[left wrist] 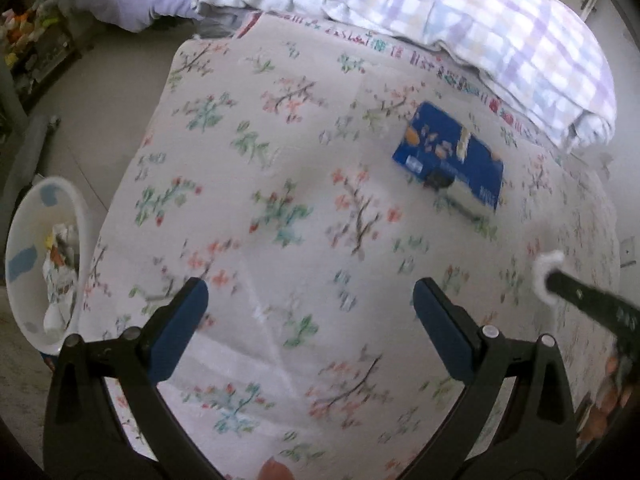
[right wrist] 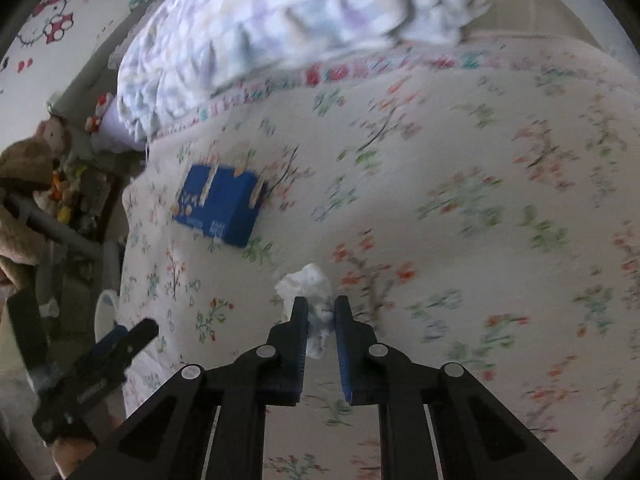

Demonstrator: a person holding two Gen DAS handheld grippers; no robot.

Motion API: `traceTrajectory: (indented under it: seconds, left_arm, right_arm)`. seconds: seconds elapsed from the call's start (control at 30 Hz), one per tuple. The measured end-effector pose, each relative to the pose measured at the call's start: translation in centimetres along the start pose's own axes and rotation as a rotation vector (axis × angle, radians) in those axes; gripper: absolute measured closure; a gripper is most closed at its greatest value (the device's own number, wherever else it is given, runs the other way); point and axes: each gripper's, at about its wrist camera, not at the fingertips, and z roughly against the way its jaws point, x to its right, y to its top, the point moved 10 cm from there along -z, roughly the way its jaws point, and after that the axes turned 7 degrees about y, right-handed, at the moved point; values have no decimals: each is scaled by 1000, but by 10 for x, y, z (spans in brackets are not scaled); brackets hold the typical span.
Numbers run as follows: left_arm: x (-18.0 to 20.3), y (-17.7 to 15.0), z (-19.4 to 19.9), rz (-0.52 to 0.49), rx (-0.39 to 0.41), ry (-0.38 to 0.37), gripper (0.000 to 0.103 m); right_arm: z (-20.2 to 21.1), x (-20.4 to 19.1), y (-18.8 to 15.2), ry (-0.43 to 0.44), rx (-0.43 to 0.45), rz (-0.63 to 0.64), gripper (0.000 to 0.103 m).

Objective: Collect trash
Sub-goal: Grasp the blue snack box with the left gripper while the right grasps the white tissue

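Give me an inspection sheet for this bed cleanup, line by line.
Surface: floral bedspread, checked quilt bunched at the far edge.
Job's things: crumpled tissue in the right gripper; blue box lying on the bedspread; white bin on the floor, trash inside.
Clutter: plush toys beside the bed.
Grippers: left gripper open, empty; right gripper shut on tissue.
Cables: nothing seen.
Surroundings: tiled floor.

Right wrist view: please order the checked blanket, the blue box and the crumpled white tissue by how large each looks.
1. Checked blanket, largest by far.
2. Blue box.
3. Crumpled white tissue, smallest, though it sits closest to the camera, pinched in the right gripper, which hides part of it.
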Motion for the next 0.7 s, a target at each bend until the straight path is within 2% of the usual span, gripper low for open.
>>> traceTrajectory:
  seconds: [0.2, 0.43, 0.57, 0.7]
  left_arm:
    - [41, 40, 3, 61, 13, -4, 1]
    - [104, 63, -3, 86, 5, -43, 1]
    - [119, 71, -17, 108, -1, 22, 1]
    - [112, 66, -33, 171, -34, 84, 1]
  right_arm:
    - [17, 32, 5, -23, 32, -67, 89]
    - [41, 63, 14, -43, 66, -72, 89]
    - [45, 79, 13, -47, 71, -99, 89]
    - [47, 93, 12, -37, 66, -132, 89]
